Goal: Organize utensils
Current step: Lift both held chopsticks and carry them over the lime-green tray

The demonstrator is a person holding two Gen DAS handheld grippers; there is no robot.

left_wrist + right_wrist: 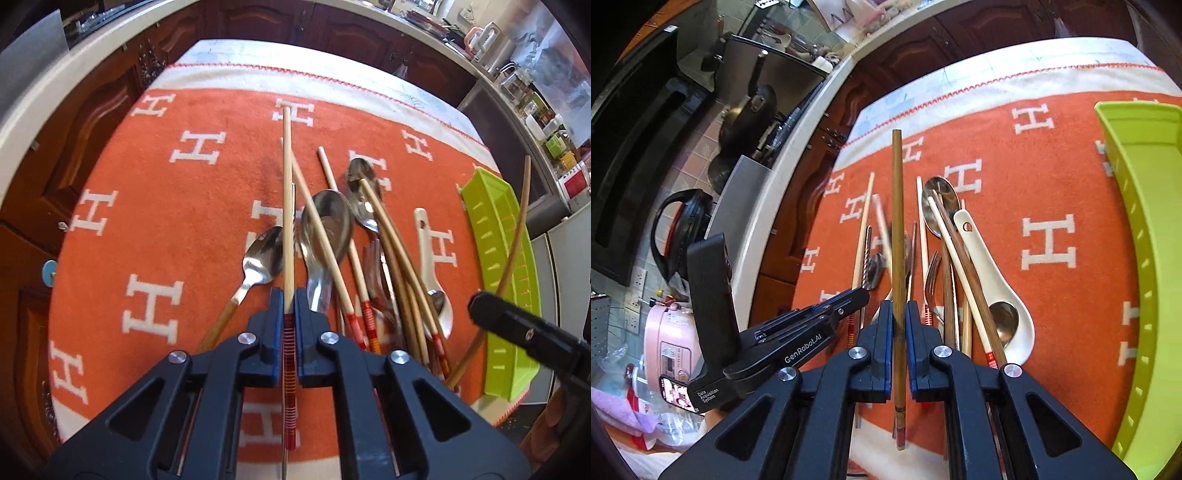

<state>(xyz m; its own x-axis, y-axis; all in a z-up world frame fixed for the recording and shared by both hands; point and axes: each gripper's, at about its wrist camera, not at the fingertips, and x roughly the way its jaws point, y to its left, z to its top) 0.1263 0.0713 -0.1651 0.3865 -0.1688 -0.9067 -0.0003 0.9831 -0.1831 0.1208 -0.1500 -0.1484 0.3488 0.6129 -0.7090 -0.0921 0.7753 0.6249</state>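
My left gripper is shut on a pale chopstick with a red banded end, held above the pile. My right gripper is shut on a darker brown chopstick, which also shows bent at the right of the left wrist view. Below lies a heap of utensils on the orange cloth: metal spoons, more chopsticks, a fork and a white ceramic spoon. The left gripper shows in the right wrist view.
A lime green plastic tray lies on the cloth at the right, also in the left wrist view. Dark wood cabinets and a white counter edge ring the table. Pans, a kettle and a pink cooker stand at far left.
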